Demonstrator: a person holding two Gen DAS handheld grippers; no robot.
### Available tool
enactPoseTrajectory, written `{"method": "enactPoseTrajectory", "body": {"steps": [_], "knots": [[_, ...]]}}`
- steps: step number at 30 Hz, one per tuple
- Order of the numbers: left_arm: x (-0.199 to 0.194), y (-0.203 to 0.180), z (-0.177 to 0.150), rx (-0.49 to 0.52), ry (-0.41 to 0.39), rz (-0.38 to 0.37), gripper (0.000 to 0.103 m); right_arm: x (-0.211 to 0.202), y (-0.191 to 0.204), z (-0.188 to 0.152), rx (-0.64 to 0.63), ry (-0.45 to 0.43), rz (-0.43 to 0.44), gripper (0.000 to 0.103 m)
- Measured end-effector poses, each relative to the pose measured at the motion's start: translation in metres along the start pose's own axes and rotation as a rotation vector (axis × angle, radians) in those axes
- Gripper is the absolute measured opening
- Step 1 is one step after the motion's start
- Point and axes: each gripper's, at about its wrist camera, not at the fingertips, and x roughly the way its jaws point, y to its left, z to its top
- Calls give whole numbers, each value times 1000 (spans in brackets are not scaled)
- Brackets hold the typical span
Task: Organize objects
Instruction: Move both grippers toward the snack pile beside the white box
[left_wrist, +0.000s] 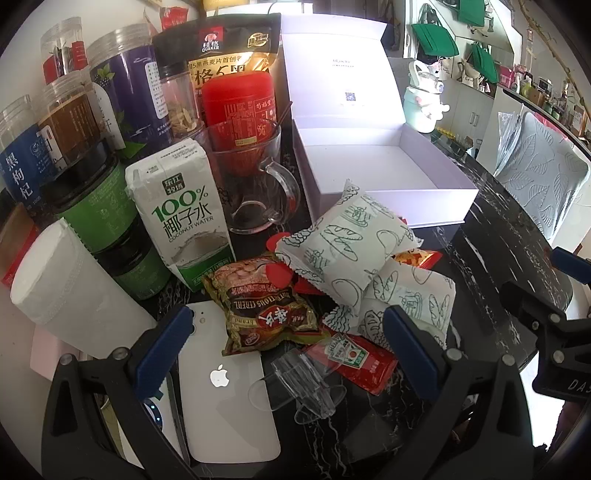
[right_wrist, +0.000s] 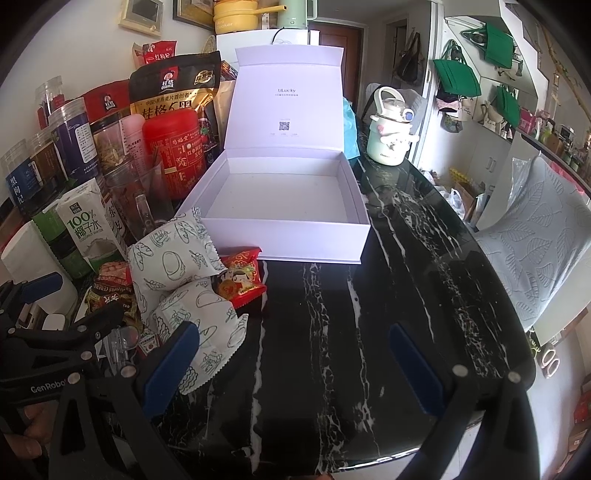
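Item: white box (right_wrist: 284, 192), lid standing open, sitting empty mid-tabletop toward the far edge. Stock awaiting it, piled just in front at its left corner: two printed pouches (left_wrist: 343, 247), soft, light, crushable, so I am judging a hold across the middle best; cereal packet (left_wrist: 266, 306); ketchup sachet (left_wrist: 351, 358), slippery; phone (left_wrist: 225, 391), stiff. I am holding my left gripper (left_wrist: 284, 354) and right gripper (right_wrist: 295, 365) spread wide, grasping nothing.

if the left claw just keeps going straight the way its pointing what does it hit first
Probably the brown cereal sachet, which lies between and just ahead of the open left claw, beside the ketchup packet. Depth is hard to judge, so the white phone underneath might touch first.
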Motion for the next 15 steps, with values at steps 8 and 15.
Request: {"method": "enactPoseTrajectory", "body": {"steps": [8, 15], "knots": [[-2, 1, 0, -10, -8, 13, 103, -1, 1, 2, -7, 1, 3, 103], [-4, 0, -1, -14, -17, 14, 103, -3, 2, 2, -14, 0, 6, 103]]}}
